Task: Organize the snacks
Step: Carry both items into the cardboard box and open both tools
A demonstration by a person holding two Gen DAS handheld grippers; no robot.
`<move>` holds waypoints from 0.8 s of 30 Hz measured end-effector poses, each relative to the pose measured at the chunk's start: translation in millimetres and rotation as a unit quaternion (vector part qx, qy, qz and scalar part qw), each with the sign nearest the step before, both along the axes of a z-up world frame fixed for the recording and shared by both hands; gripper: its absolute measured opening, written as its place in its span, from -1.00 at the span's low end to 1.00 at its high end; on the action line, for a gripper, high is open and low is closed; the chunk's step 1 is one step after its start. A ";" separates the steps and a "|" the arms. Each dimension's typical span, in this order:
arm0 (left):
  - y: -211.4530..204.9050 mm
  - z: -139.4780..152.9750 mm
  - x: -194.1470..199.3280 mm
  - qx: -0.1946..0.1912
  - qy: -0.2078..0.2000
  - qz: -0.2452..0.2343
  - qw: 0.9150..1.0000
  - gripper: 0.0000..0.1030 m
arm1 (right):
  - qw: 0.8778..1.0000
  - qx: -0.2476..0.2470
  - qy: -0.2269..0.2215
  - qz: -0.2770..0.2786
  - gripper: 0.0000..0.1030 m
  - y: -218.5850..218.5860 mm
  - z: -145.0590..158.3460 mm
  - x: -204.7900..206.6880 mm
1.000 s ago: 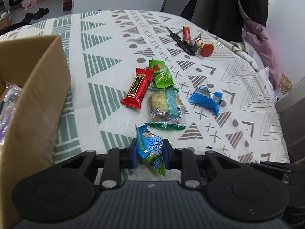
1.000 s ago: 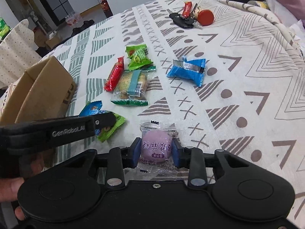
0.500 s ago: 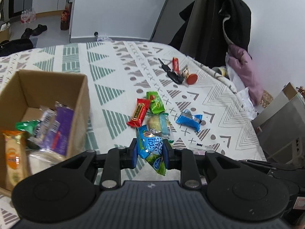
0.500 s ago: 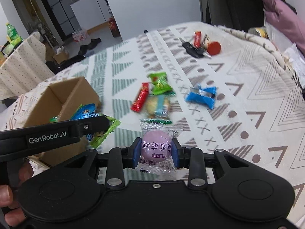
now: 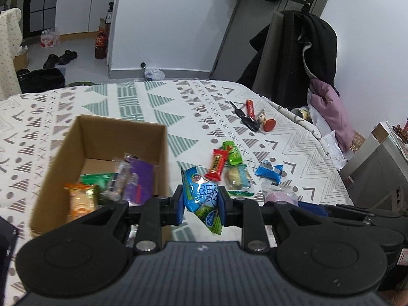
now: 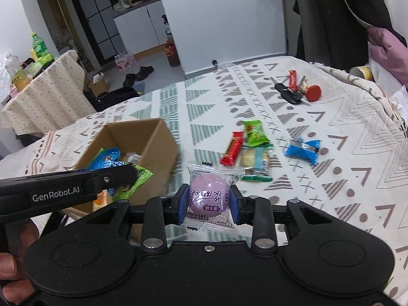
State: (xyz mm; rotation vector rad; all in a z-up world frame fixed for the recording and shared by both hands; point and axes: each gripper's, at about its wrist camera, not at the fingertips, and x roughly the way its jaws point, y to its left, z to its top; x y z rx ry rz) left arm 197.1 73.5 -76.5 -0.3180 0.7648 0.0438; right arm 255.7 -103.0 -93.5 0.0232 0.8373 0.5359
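Two grippers [image 5: 200,205] [image 6: 208,204] each clamping one snack, four packets [image 5: 216,164] on cloth, one box [image 5: 97,137].

White walls [image 5: 165,25] and pale floor [image 5: 76,48] surround a patterned-cloth table [image 5: 153,102]; dark coats [image 5: 316,43] hang by a door [image 5: 257,25].

Box top open, partly filled

Cardboard box [image 5: 97,137] open above; wrappers piled at near side, bare floor at far wall. Cloth betw. box & snack cluster [image 5: 229,168] free. Keys [image 5: 251,122] far off. Left gripper [image 6: 119,176] hangs over box's near rim.
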 end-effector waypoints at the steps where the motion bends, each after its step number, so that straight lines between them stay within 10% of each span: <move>1: 3.2 1.6 -2.6 0.001 -0.001 0.002 1.000 -0.52 | 1.000 0.002 -0.002 0.002 -0.37 2.6 1.6 -2.1; 24: 73.2 41.6 -45.0 0.025 -0.006 0.057 0.998 -0.52 | 0.996 0.056 -0.014 0.071 -0.38 48.2 42.4 -9.9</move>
